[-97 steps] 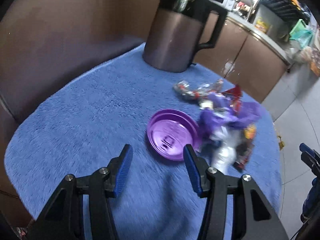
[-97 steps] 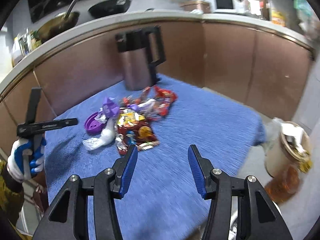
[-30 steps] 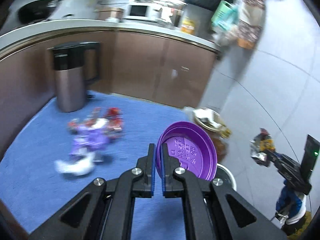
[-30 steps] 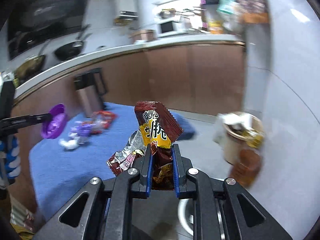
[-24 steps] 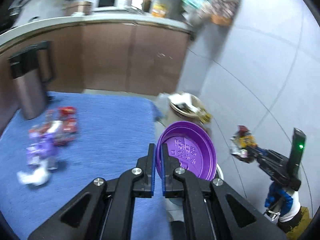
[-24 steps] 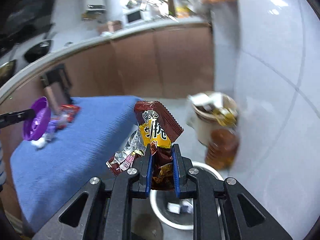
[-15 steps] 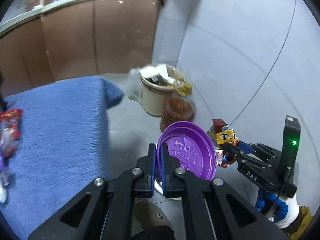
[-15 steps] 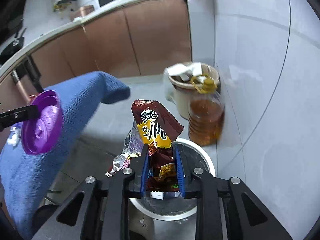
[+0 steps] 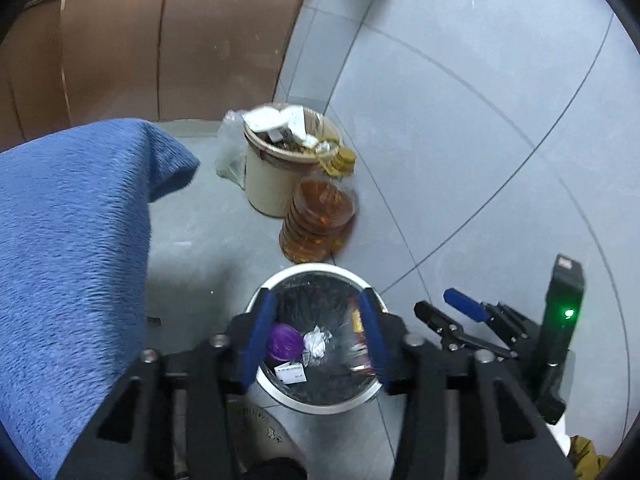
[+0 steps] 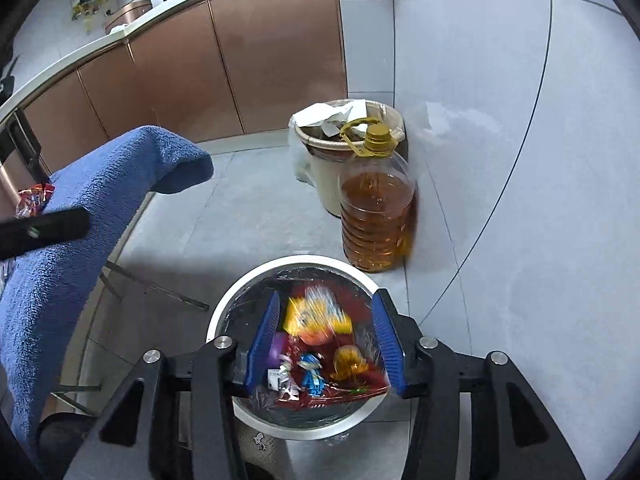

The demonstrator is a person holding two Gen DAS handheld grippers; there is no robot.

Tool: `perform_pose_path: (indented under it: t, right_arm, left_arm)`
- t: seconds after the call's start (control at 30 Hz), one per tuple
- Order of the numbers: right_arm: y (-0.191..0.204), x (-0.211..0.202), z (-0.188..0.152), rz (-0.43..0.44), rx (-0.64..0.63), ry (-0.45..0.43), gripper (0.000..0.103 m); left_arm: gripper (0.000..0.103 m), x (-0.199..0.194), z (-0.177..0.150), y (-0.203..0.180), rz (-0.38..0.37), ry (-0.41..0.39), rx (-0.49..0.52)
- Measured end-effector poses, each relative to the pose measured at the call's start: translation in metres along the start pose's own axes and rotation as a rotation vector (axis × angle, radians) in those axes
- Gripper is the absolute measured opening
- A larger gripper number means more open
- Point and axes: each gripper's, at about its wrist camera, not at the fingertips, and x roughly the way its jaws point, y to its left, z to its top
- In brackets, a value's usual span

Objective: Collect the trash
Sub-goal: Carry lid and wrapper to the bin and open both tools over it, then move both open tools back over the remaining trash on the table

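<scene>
Now both hand-held grippers, left (image 9: 318,336) and right (image 10: 326,342), spread empty above the trash bin (image 10: 224,308), purple lid (image 9: 284,343) apparently inside.

Purple lid (image 9: 283,343) in white-rimmed bin (image 9: 316,270); red-and-yellow wrapper (image 10: 320,332); blue cloth (image 9: 72,220); amber bottle (image 10: 376,216).

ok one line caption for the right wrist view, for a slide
Open right gripper above the white-rimmed trash bin, snack wrapper dropping in, oil bottle beside it.
</scene>
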Motion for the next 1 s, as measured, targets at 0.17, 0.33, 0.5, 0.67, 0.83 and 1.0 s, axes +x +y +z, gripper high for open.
perform_pose_path:
  t: [0.17, 0.33, 0.5, 0.67, 0.83, 1.0]
  right_arm:
    - [0.005, -0.011, 0.003, 0.003, 0.002, -0.023, 0.052]
    - [0.027, -0.043, 0.012, 0.04, -0.036, -0.085, 0.052]
    - [0.063, -0.076, 0.022, 0.101, -0.105, -0.146, 0.052]
    - [0.097, -0.108, 0.029, 0.17, -0.156, -0.201, 0.053]
    - [0.131, -0.144, 0.037, 0.24, -0.211, -0.268, 0.054]
    - [0.164, -0.168, 0.044, 0.294, -0.266, -0.312, 0.056]
  left_arm:
    - [0.044, -0.043, -0.007, 0.01, 0.054, -0.083, 0.0]
    - [0.045, -0.102, -0.025, 0.025, 0.161, -0.204, -0.011]
    - [0.046, -0.153, -0.048, 0.046, 0.273, -0.298, -0.047]
    - [0.046, -0.198, -0.071, 0.063, 0.392, -0.373, -0.064]
    - [0.068, -0.244, -0.092, 0.082, 0.492, -0.455, -0.101]
    - [0.069, -0.276, -0.109, 0.099, 0.587, -0.507, -0.122]
